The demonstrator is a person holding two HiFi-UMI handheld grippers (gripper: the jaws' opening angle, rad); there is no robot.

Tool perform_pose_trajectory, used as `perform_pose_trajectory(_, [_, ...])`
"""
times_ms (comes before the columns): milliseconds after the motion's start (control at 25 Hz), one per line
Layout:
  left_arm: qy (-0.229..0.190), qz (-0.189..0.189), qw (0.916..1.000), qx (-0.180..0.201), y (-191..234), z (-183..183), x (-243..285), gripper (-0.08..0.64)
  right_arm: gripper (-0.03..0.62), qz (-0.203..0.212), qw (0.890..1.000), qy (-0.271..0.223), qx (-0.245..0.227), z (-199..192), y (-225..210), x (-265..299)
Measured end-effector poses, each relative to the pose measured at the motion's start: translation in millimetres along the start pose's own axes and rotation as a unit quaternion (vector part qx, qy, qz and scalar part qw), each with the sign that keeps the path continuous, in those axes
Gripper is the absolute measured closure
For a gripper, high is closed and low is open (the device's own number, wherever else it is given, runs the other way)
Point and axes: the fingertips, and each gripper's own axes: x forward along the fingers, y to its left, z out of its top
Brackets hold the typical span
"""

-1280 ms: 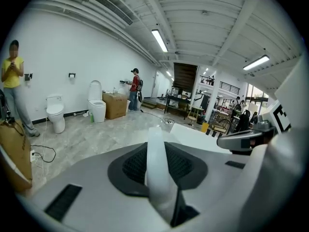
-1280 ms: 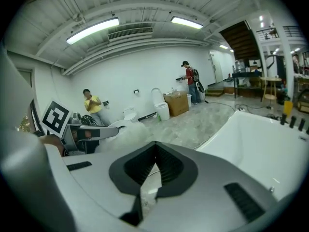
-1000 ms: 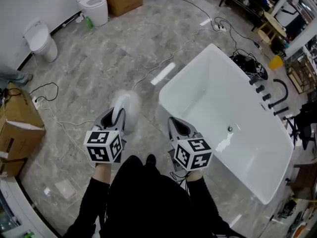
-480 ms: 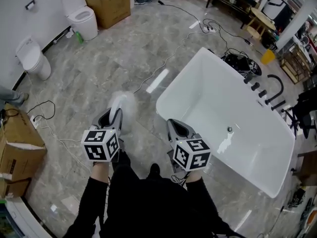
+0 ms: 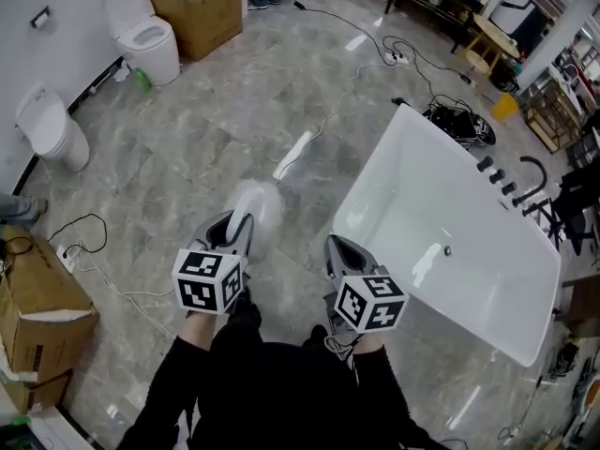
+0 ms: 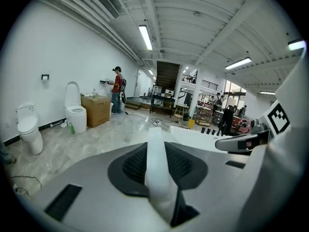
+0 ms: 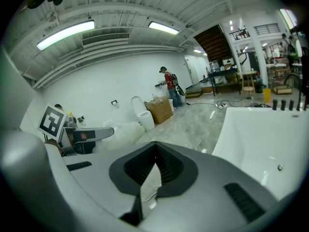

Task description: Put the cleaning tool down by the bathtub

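Observation:
My left gripper (image 5: pixel 240 231) is shut on the white handle (image 6: pixel 157 170) of a cleaning tool. The tool's fluffy white head (image 5: pixel 259 204) sticks out ahead of the jaws, above the grey stone floor. The white bathtub (image 5: pixel 441 204) stands to the right, its near corner just beyond my right gripper (image 5: pixel 345 252). In the right gripper view the jaw tips of that gripper (image 7: pixel 155 145) meet with nothing between them, and the tub (image 7: pixel 263 134) fills the right side. The left gripper view shows the tub's rim (image 6: pixel 203 137) behind the handle.
Two toilets (image 5: pixel 141 31) (image 5: pixel 49 127) stand along the left wall, with cardboard boxes (image 5: pixel 199 3) (image 5: pixel 37 312) close by. Cables (image 5: pixel 323 125) trail over the floor toward the tub. Black taps (image 5: pixel 523 181) line the tub's far side. A person (image 6: pixel 117 95) stands far off.
The view has turned, so the tub now sits further right and the toilets higher up. Both grippers have shifted slightly right. The left still holds the tool.

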Motion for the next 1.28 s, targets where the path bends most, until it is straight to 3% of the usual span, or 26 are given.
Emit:
perform_pose_trajectory(280, [0.029, -0.056, 0.9980, 0.011, 66, 4, 23, 0.460, 0.591, -0.057, 0.998, 0.013, 0.004, -6, 39, 57])
perform_pose_trajectory(560, [0.045, -0.085, 0.9954, 0.007, 98, 2, 50, 0.460, 0.591, -0.105, 0.994, 0.028, 0.019, -23, 45, 77])
perform_pose_trajectory(920, [0.063, -0.106, 0.9924, 0.006, 84, 4, 96, 0.460, 0.591, -0.122, 0.992, 0.037, -0.004, -16, 21, 91])
perform_pose_trajectory(1280, [0.074, -0.119, 0.9900, 0.018, 62, 12, 141, 0.460, 0.591, -0.115, 0.993, 0.038, 0.016, -1, -1, 120])
